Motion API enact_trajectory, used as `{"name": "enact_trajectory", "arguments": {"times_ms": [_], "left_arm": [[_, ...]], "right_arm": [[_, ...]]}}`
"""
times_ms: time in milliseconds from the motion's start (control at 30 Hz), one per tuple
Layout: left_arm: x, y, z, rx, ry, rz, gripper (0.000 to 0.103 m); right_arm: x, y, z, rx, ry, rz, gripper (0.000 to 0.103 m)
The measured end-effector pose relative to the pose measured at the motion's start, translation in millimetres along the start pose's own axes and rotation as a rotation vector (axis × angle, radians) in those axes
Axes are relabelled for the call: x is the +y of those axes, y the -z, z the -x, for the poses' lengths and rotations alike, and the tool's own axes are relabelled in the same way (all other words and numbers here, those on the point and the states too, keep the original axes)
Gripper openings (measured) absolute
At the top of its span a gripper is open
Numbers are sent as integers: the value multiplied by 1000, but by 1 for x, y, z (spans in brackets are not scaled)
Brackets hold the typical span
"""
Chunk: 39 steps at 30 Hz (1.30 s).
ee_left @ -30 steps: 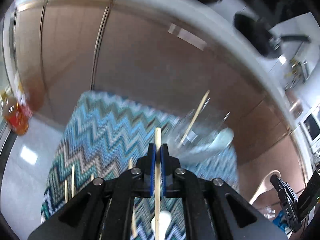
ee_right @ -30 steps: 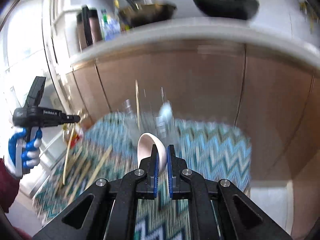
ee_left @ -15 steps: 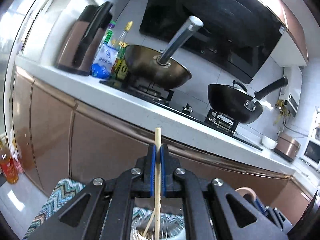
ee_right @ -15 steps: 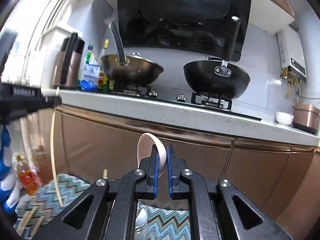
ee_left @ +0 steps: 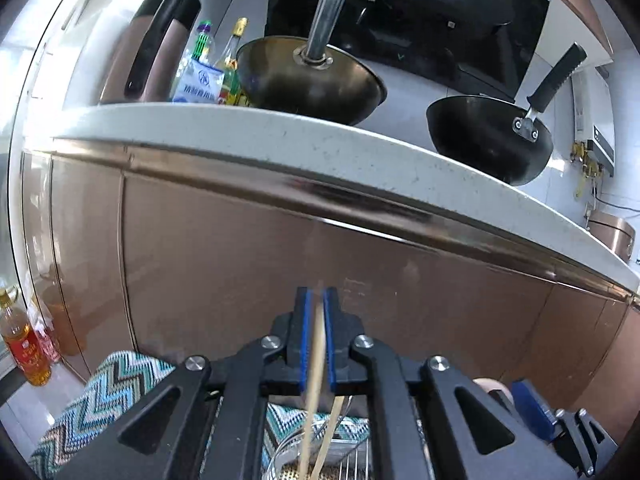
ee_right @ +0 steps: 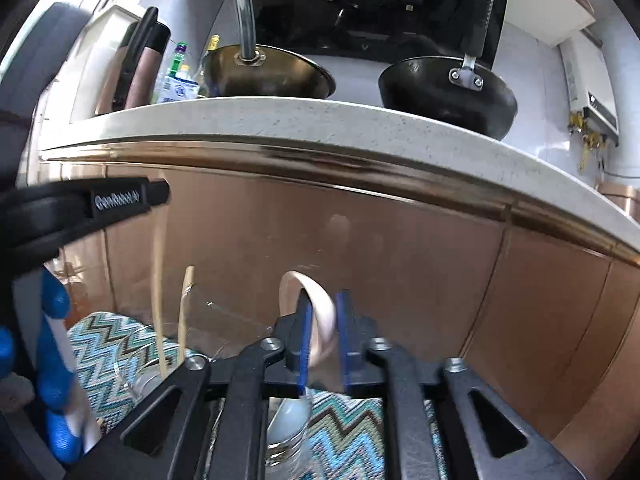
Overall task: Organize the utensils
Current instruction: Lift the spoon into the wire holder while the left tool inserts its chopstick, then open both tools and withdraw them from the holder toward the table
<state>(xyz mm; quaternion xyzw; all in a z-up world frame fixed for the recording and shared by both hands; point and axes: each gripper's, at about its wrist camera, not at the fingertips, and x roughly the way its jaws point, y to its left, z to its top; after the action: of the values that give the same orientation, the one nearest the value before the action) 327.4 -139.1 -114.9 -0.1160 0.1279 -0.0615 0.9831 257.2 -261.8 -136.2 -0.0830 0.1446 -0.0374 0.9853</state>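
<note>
A: Chopstick (ee_left: 316,344) entry. It stands near upright between the blue pads of the left tool (ee_left: 316,312), lower end reaching down into a clear glass (ee_left: 288,448) below the tool. A second chopstick (ee_left: 330,436) leans in that same glass.

B: State of the left tool?

A: Jaws opening. A thin gap shows on each side of the stick, so the pads do not press it. From the right wrist view the stick (ee_right: 159,280) hangs blurred below the left tool's tip (ee_right: 160,194), above the glass (ee_right: 140,364).

B: And the spoon?

A: Pale spoon (ee_right: 316,316), bowl uppermost, sits between the pads of the right tool (ee_right: 322,320). Jaws opening here too; the right pad stands clear of the bowl. Left pad contact: cannot tell. Under this tool a second glass (ee_right: 288,444) holds a white spoon (ee_right: 289,416).

B: Positions relative to the zigzag mat?

A: Both glasses stand on the zigzag mat (ee_right: 348,428). The chopstick glass is toward its left part, the spoon glass nearer its middle. Beyond the mat rise copper cabinet doors (ee_right: 400,264). A hand in a blue-and-white glove (ee_right: 52,368) grips the left tool's handle, at the mat's left edge.

B: Above the mat?

A: A white tabletop (ee_left: 320,144) carrying two woks, bottles and a flask.
</note>
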Motion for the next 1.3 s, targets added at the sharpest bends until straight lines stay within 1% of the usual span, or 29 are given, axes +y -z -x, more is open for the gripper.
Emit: {"name": "enact_trajectory", "arguments": {"times_ms": [33,67,100,267,367,400,533,633,800,867,1000,1167,1233,1300], "left_arm": [[3,-2,4,2,4,7,14],[5,-5,8,2,9,11,19],[8,-11,14,-2,12,14,22],[19,-48,56,-52,11,4,26],[26,-71,89,-78,-21,-27,27],[30,-80,102,-87,-31,-38,27],[43,-100,147,-99,-89,-92,27],[58,-110,179,-93,-114,-104,27],[89,-118,225,-33,-119,-91,27],[99,-115,238,-10,-125,-91,27],[119,-107,261,44,-129,-94,27],[138,-87,270,136,-132,-112,27],[148,-78,269,184,-129,-99,27],[160,-68,267,234,-113,-65,27]], "right_arm": [[-1,0,4,-8,-2,-7,32],[-3,-2,9,-18,0,-11,36],[-4,-3,12,-23,1,-12,36],[-12,-27,42,-61,4,-21,36],[-15,-43,64,-80,0,-27,36],[-15,-51,76,-92,-4,-25,36],[-14,-72,118,-127,-23,-26,36],[-11,-89,155,-160,-46,-28,36],[-7,-104,205,-187,-92,-29,36],[-5,-106,224,-182,-121,-35,36],[-5,-104,246,-154,-163,-51,36],[-7,-94,263,-111,-196,-61,36],[-10,-89,269,-98,-198,-65,36],[-13,-84,272,-86,-198,-72,36]]}}
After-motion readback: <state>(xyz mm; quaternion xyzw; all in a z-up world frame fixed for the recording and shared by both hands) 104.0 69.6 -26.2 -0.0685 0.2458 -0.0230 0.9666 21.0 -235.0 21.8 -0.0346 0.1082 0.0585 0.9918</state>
